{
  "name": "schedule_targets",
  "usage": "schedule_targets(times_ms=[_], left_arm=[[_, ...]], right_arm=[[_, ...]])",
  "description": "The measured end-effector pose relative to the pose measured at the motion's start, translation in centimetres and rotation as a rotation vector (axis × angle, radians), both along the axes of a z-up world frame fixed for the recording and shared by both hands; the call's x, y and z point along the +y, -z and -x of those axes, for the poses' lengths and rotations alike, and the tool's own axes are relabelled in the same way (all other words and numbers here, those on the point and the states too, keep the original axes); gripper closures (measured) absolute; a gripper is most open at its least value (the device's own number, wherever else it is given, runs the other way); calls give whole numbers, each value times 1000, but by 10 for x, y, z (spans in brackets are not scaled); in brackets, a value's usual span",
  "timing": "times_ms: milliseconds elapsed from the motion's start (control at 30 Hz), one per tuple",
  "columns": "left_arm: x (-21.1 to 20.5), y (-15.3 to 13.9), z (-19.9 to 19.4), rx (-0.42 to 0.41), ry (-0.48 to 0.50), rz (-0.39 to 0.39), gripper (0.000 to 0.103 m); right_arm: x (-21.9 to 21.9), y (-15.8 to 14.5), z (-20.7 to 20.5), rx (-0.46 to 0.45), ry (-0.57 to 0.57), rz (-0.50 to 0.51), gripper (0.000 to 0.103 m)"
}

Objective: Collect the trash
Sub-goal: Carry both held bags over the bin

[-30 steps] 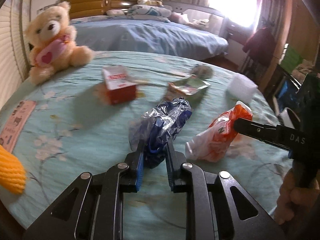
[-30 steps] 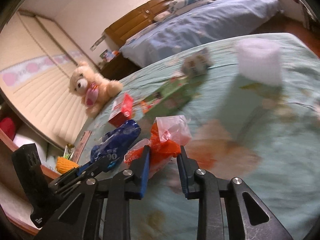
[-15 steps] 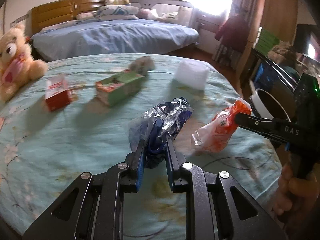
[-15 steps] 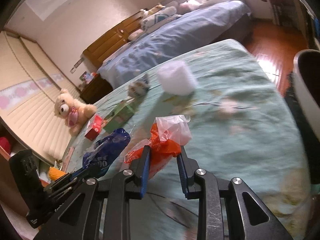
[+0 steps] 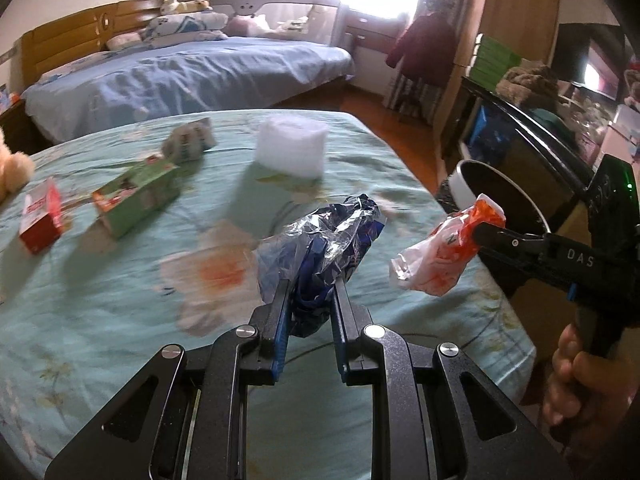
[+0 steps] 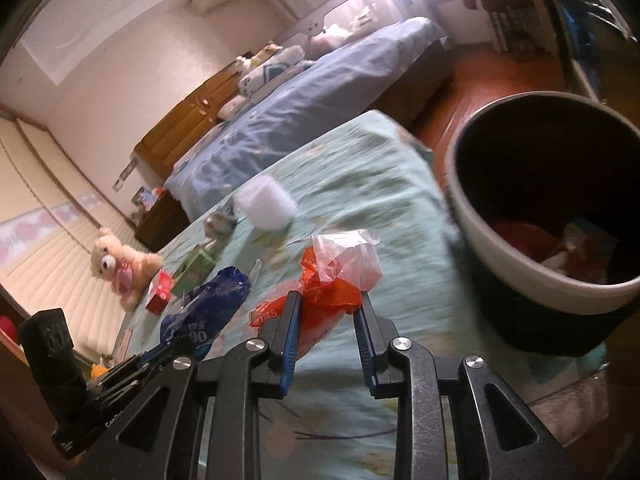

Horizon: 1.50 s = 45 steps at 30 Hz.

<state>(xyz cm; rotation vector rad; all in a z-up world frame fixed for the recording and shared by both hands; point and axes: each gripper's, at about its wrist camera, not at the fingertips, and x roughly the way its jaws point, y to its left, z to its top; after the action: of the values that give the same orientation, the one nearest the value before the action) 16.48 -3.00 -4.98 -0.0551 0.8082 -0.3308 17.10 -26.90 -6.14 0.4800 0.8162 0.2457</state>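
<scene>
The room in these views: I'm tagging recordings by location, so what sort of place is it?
Most likely a home bedroom: a made bed with a wooden headboard and pillows, and a teddy bear on the floral-covered table.

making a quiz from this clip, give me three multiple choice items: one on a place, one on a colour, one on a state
1. Where is the trash bin?
A. on the bed
B. on the floor beside the table
C. on the table

2. What colour is the wrapper held by the left gripper?
A. yellow
B. green
C. blue

3. How is the right gripper?
A. shut on the orange bag
B. open above the table
C. shut on the teddy bear

Key:
1 B, it stands past the table edge.
2 C, the blue wrapper is pinched.
3 A, the orange bag is clamped.
</scene>
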Motion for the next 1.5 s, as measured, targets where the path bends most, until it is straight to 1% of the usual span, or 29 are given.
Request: schedule_targets(times_ms=[367, 633, 1100, 1367, 1500], left_arm=[[-56, -15, -5, -28, 107, 2, 86], [-91, -22, -11, -39, 165, -1, 86], [-136, -32, -16, -63, 232, -15, 86], [-153, -34, -19, -65, 254, -22, 86], [-161, -33, -21, -64, 263, -30, 86]], right_arm=[[-57, -11, 18, -28, 120, -1, 76], [-94, -23, 29, -57, 202, 8, 76], [-130, -24, 35, -68, 294, 20, 76], [-147, -26, 40, -83, 351, 8, 76], [-152, -25, 41, -84, 372, 19, 76]])
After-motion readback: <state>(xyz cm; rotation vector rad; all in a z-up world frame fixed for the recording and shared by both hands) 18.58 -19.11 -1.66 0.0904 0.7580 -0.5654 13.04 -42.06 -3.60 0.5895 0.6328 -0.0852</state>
